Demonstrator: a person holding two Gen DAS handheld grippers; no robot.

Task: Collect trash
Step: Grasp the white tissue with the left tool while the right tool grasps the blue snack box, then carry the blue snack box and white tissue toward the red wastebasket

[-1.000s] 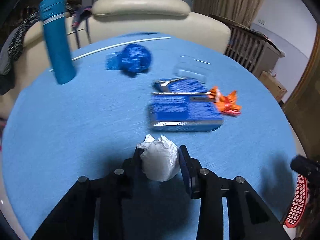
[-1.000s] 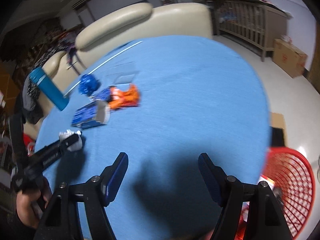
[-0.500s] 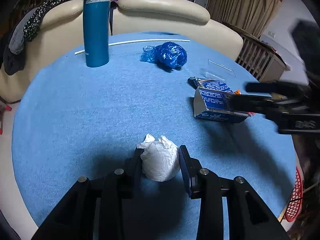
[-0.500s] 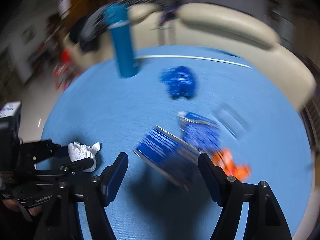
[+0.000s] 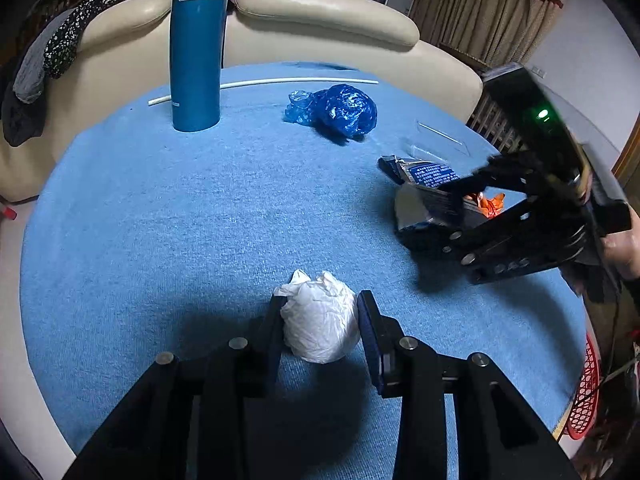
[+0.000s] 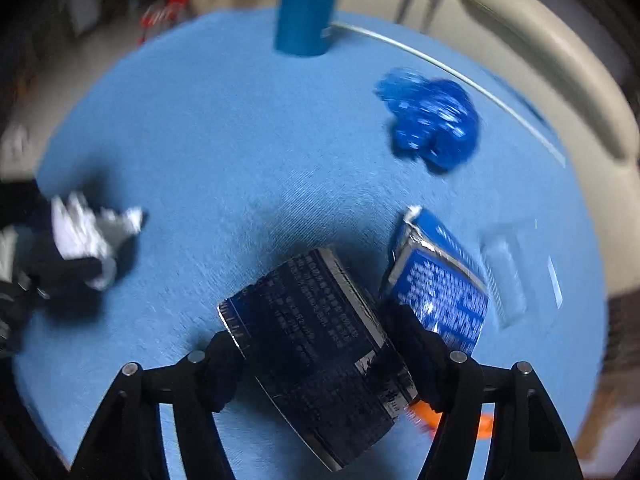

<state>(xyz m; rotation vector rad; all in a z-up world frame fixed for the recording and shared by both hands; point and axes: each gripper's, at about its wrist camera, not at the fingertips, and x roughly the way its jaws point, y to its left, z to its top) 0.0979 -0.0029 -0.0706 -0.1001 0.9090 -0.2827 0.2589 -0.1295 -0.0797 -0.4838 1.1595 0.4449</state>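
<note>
My left gripper [image 5: 320,316] is shut on a crumpled white tissue ball [image 5: 320,320], held low over the blue table [image 5: 160,220]. My right gripper [image 6: 320,344] has its jaws around a dark blue snack box [image 6: 320,344], one finger on each side; the same box shows in the left wrist view [image 5: 424,208] at the right. A second blue packet [image 6: 440,280] lies just beyond it, an orange wrapper [image 6: 460,420] under the right finger. A crumpled blue plastic bag [image 5: 340,112] lies at the back.
A tall teal flask [image 5: 196,48] stands at the back left beside a white stick [image 5: 264,82]. A clear plastic piece [image 6: 504,276] lies at the right. A cream sofa [image 5: 320,12] curves behind the table. A red basket [image 5: 584,392] is past the table's right edge.
My right gripper swung from the red basket side over to the snack box and closed in around it. My left gripper kept the tissue ball and turned slightly left.
</note>
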